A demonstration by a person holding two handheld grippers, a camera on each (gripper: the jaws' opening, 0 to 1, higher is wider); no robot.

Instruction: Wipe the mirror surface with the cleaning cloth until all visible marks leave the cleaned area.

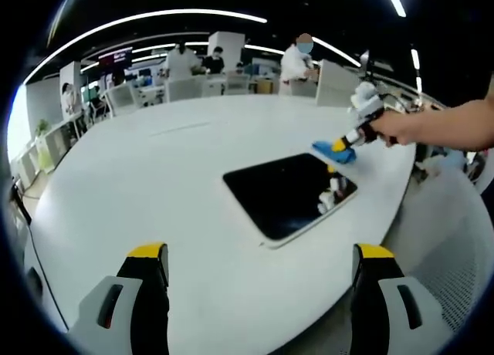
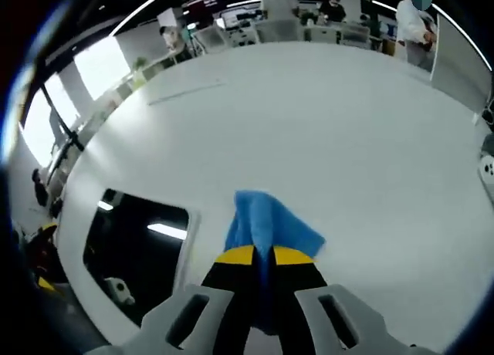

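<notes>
Left gripper view: white table (image 1: 154, 177), office behind; right hand-held gripper (image 2: 262, 256) pinching cloth (image 2: 266, 220).

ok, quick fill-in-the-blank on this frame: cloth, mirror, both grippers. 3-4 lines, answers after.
1. The right gripper is shut on a cleaning cloth whose colour is ____.
2. The cloth rests on the white table just off the mirror's edge, so it is ____ the glass.
3. The left gripper has its jaws ____ and holds nothing.
4. The mirror lies ____ on the table.

Missing words: blue; beside; open; flat
</notes>
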